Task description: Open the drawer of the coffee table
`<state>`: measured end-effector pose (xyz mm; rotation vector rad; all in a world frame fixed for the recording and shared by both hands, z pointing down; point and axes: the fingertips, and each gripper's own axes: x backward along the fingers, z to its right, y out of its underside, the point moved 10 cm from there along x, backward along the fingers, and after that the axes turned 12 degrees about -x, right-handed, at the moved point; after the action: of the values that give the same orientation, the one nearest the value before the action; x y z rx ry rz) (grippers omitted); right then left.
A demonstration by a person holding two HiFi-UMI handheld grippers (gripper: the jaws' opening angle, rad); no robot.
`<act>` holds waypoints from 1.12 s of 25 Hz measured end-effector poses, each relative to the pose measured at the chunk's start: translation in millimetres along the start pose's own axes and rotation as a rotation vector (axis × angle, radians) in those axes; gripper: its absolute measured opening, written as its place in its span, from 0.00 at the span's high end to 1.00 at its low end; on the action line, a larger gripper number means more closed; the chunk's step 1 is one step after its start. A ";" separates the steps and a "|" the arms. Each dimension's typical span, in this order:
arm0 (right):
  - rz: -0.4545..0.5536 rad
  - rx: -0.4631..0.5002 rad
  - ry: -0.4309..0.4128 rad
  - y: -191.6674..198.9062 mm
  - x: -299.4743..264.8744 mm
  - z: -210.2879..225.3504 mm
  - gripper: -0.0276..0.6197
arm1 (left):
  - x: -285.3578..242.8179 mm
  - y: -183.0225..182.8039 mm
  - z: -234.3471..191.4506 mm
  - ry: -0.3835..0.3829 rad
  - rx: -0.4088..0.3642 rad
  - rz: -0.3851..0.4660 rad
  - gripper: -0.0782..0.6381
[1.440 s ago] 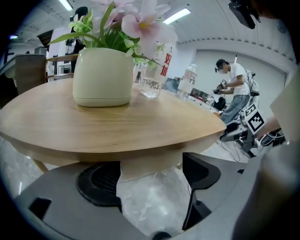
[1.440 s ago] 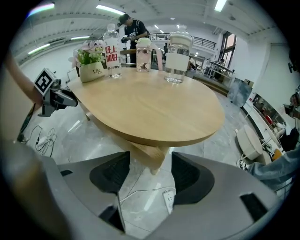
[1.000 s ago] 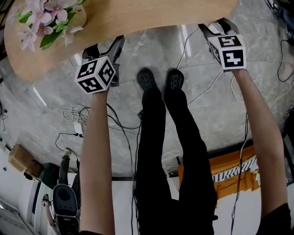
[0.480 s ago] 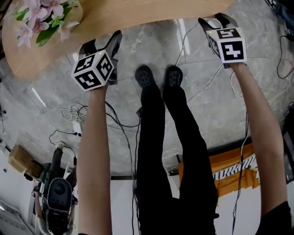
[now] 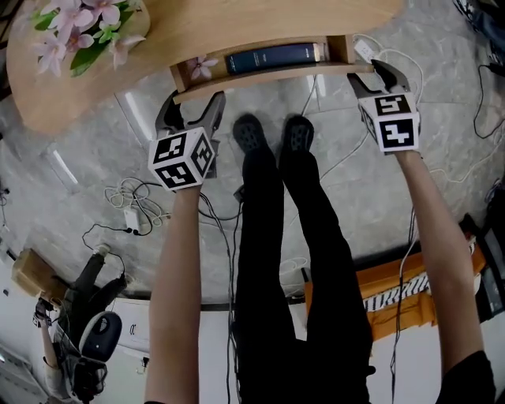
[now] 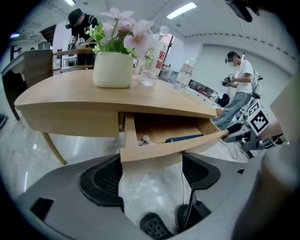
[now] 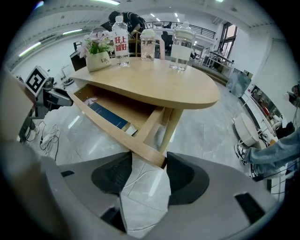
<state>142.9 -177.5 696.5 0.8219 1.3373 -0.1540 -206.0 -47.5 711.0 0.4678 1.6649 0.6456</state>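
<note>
The wooden coffee table [image 5: 237, 24] has its drawer [image 5: 260, 72] pulled out from under the top. Inside lie a dark blue book [image 5: 272, 57] and a small pink flower [image 5: 201, 66]. My left gripper [image 5: 189, 102] is shut on the left end of the drawer front [image 6: 159, 149], which fills the gap between its pads [image 6: 101, 178]. At the other end my right gripper [image 5: 371, 72] is shut on the front's right corner [image 7: 154, 157]. The book [image 7: 108, 116] also shows in the right gripper view.
A white pot of pink flowers [image 5: 87, 31] stands on the table's left end, with bottles and glass jars [image 7: 121, 42] behind it. The person's legs and shoes [image 5: 272, 138] stand right below the drawer. Cables [image 5: 134, 205] trail over the grey marble floor.
The drawer has slid out from under the table top, so the book and flower now show. Both grippers have moved back toward the person with the drawer front.
</note>
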 end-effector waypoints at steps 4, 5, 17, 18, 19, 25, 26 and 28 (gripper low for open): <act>-0.043 0.011 -0.015 17.6 9.5 -5.7 0.61 | 13.0 17.3 12.1 0.010 0.013 -0.039 0.33; -0.048 0.014 -0.018 21.8 11.7 -7.1 0.61 | 15.8 21.2 14.5 0.013 0.015 -0.044 0.33; -0.083 0.005 -0.033 55.1 26.5 -19.7 0.62 | 35.3 46.7 29.7 0.024 0.022 -0.083 0.33; -0.086 0.009 -0.032 57.0 26.7 -19.6 0.62 | 36.3 49.3 32.0 0.024 0.027 -0.086 0.33; -0.090 0.014 -0.031 58.8 26.7 -19.5 0.62 | 36.9 51.8 33.9 0.024 0.032 -0.089 0.33; -0.119 0.028 -0.029 65.5 19.5 -21.6 0.62 | 32.7 61.3 35.6 0.028 0.024 -0.114 0.33; -0.122 0.031 -0.026 66.8 18.1 -21.6 0.62 | 31.4 62.6 36.1 0.029 0.023 -0.120 0.33; -0.128 0.038 -0.021 68.9 15.5 -21.4 0.62 | 28.6 64.8 36.9 0.032 0.022 -0.130 0.33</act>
<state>167.4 -109.8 712.7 0.7649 1.3706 -0.2886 -178.2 25.6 727.0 0.3628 1.7184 0.5418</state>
